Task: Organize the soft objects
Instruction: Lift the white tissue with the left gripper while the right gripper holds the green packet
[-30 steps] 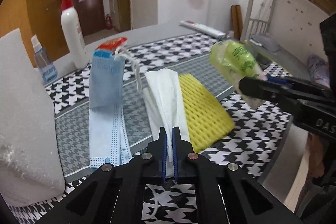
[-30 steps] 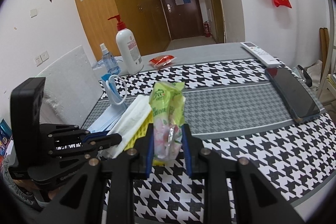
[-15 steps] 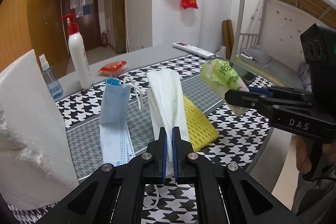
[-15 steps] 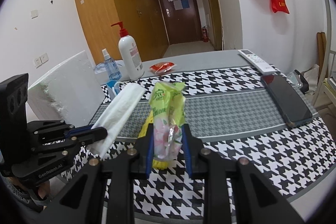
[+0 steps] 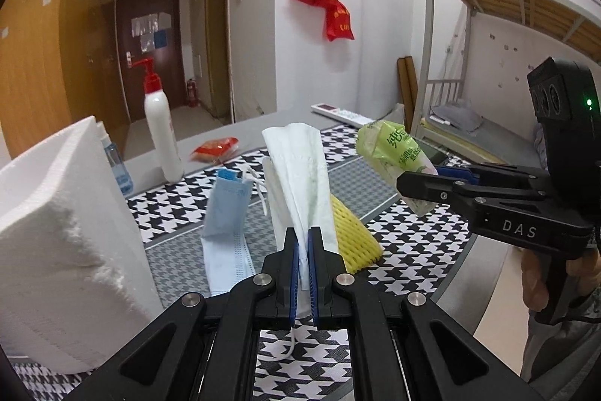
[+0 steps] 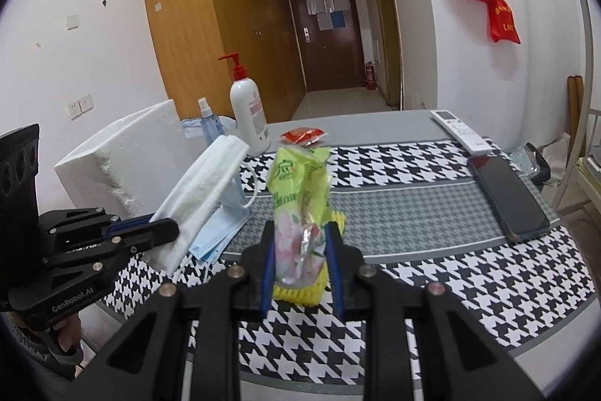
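White mask [image 5: 300, 183] clamped in left claw [image 5: 303, 243], lifted off tablecloth [image 5: 413, 250].

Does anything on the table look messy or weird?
A little. The blue face mask lies crumpled, one end folded up, its ear loop sticking out. The white foam block has a rough, torn-looking edge. Nothing looks spilled.

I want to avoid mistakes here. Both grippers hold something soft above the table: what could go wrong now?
1. The left gripper pinches only the white mask's lower edge; it may slip out.
2. Its loose ear loop hangs down and could snag.
3. The right gripper squeezes the green tissue pack, whose slick wrapper might slide.
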Motion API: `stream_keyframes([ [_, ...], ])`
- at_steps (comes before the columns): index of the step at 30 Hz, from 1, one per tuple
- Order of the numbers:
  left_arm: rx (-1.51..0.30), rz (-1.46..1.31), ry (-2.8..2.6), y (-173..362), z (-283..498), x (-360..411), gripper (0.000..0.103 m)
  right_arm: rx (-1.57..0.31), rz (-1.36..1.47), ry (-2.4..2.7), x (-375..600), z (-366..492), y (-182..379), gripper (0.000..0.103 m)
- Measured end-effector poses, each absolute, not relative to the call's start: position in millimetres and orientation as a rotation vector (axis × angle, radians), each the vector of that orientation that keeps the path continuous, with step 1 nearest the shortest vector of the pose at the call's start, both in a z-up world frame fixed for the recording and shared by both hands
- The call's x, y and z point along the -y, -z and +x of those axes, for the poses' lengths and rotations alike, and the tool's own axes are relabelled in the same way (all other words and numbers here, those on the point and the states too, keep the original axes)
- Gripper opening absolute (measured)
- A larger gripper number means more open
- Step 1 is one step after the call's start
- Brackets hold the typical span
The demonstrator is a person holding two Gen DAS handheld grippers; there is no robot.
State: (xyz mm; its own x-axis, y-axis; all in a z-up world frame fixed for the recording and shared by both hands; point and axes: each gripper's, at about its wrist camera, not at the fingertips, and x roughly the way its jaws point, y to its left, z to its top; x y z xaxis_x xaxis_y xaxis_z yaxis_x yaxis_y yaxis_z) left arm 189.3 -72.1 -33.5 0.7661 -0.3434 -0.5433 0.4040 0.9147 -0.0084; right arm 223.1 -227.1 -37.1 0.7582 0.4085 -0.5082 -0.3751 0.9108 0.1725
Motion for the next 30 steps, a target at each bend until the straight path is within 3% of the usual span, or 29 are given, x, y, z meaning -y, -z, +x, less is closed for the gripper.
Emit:
stream_keyframes([
  [30,-0.441,0.045,0.339,-1.2,167.9,34.6,0.005,-0.462,0.012,-0.469,204.0,201.5,-0.6,0.028],
])
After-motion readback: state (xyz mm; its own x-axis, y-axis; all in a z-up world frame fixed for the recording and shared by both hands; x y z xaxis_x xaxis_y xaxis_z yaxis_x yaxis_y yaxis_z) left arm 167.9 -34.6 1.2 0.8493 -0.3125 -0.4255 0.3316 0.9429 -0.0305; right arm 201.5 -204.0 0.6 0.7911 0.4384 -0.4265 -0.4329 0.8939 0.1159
